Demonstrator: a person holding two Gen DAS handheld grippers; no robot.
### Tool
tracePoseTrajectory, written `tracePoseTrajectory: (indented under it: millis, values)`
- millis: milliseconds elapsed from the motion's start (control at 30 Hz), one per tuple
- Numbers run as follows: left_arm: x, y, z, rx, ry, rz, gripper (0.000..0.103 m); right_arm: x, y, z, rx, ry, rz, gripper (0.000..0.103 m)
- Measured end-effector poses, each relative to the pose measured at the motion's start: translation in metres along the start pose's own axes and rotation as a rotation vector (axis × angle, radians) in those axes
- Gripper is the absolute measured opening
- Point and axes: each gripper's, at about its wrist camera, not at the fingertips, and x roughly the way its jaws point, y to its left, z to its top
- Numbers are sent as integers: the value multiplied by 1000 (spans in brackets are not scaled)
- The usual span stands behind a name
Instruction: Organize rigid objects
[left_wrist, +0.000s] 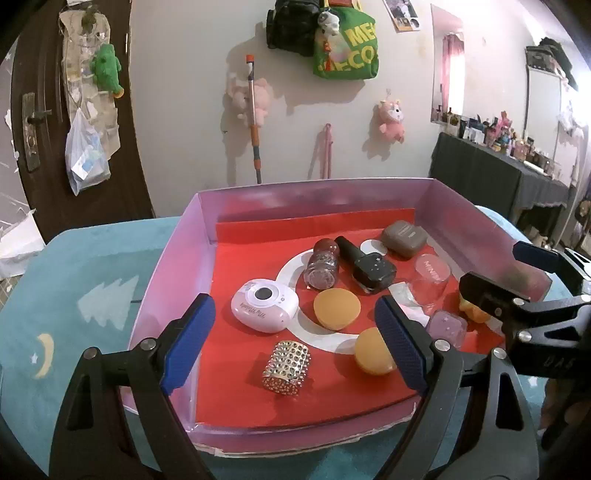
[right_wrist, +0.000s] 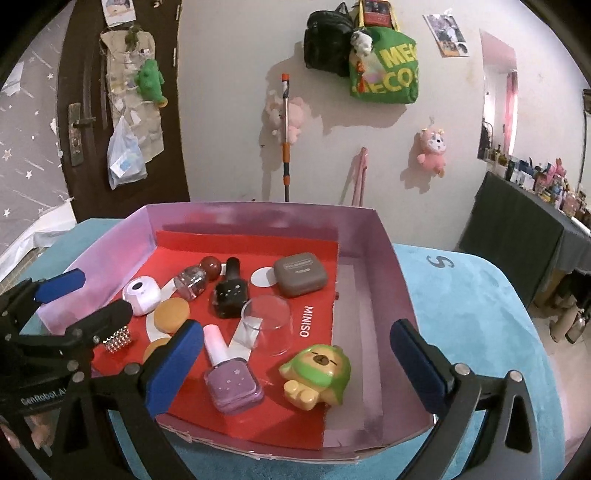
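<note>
Both grippers hang over the near edge of the pink box (right_wrist: 384, 254), jaws spread wide, nothing between them. The left gripper (left_wrist: 295, 339) sits above the studded cylinder (left_wrist: 286, 367), with the white case (left_wrist: 264, 306) and two orange discs (left_wrist: 336, 308) close by. The right gripper (right_wrist: 295, 365) frames the purple bottle (right_wrist: 231, 380) and the green figurine (right_wrist: 319, 373). The black bottle (right_wrist: 231, 295), grey case (right_wrist: 299, 277) and clear cup (right_wrist: 267, 325) lie further back on the red liner (right_wrist: 295, 424).
</note>
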Motion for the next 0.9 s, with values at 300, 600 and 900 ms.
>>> tracePoseTrajectory:
  millis: [300,600,900]
  values:
    - [3,0,0,-15,10,5,88,1,0,-3,-2,-2,-26,103]
    - [4,1,-1,-11,10,7,88,1,4,-6,-32,-14,-55,103]
    - [5,1,-1,-9,11,9,88,2,1,-6,-21,-20,-51,103]
